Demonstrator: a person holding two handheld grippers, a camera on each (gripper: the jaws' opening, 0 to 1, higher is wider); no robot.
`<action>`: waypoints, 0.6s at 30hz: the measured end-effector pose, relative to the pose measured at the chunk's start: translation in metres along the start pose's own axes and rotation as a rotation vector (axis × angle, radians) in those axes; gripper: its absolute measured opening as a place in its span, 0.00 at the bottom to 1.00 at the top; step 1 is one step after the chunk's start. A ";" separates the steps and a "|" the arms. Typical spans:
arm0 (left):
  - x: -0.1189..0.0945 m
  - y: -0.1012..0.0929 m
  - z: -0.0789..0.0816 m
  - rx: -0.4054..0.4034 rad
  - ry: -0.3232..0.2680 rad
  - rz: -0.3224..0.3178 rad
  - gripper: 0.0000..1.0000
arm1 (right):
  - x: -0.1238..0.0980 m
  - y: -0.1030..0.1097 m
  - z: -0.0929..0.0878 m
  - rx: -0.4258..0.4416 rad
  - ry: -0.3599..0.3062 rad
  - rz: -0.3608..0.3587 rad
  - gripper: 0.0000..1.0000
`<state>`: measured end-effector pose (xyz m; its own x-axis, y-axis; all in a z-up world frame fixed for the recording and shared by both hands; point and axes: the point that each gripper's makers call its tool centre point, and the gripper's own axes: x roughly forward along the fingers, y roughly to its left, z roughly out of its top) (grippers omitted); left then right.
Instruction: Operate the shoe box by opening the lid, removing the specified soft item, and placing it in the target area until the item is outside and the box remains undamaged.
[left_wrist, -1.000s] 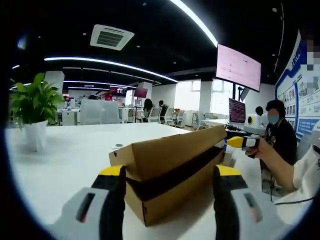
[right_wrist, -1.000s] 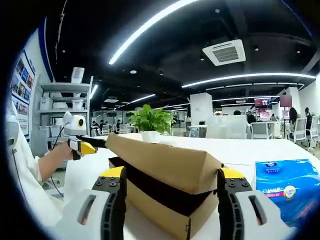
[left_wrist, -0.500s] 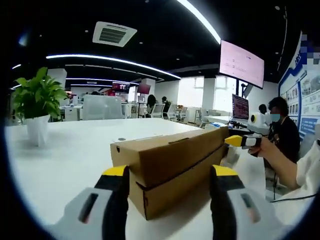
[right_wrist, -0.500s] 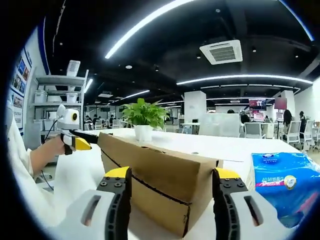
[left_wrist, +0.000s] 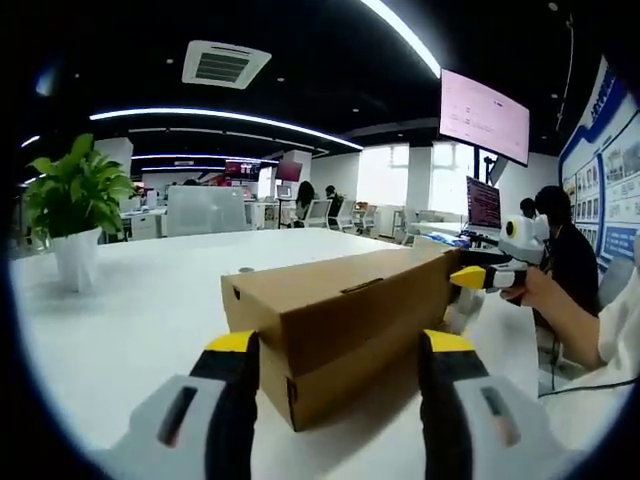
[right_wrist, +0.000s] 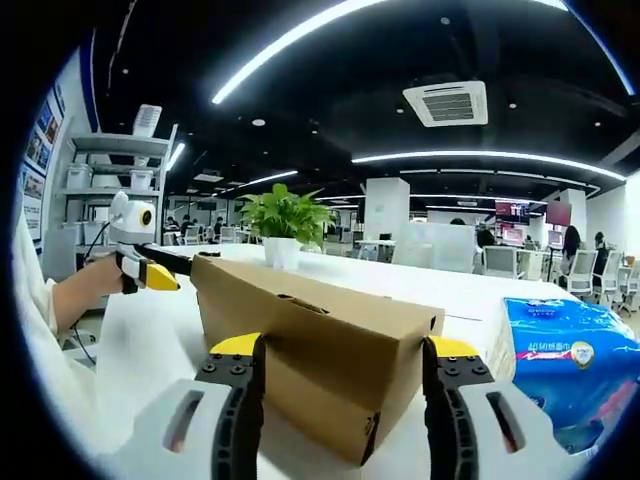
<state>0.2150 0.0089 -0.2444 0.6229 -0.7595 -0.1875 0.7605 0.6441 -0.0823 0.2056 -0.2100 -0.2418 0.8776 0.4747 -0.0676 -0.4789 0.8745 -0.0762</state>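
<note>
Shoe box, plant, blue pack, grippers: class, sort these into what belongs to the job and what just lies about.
Job: shoe box, lid down; left gripper; right gripper.
Lying about: potted plant; blue tissue pack; wall monitor.

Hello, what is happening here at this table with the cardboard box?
A person holds a gripper in each hand, one at each end of a brown shoe box on a white table. The lid sits down on the box. Both the left gripper and the right gripper are open and hold nothing. A blue tissue pack lies on the table beside the box, and a potted plant stands farther off.
</note>
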 end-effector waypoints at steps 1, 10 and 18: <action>0.000 0.001 -0.001 0.000 0.003 0.000 0.65 | -0.001 0.000 -0.001 -0.010 0.002 0.001 0.64; -0.001 0.000 0.001 0.031 0.015 0.014 0.65 | -0.005 0.001 0.001 -0.018 0.013 0.025 0.62; -0.002 0.002 -0.002 0.155 0.032 0.046 0.62 | -0.009 0.001 0.005 -0.262 0.016 0.000 0.61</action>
<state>0.2147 0.0118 -0.2459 0.6535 -0.7245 -0.2190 0.7520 0.6545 0.0786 0.1970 -0.2129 -0.2365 0.8781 0.4712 -0.0829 -0.4702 0.8182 -0.3308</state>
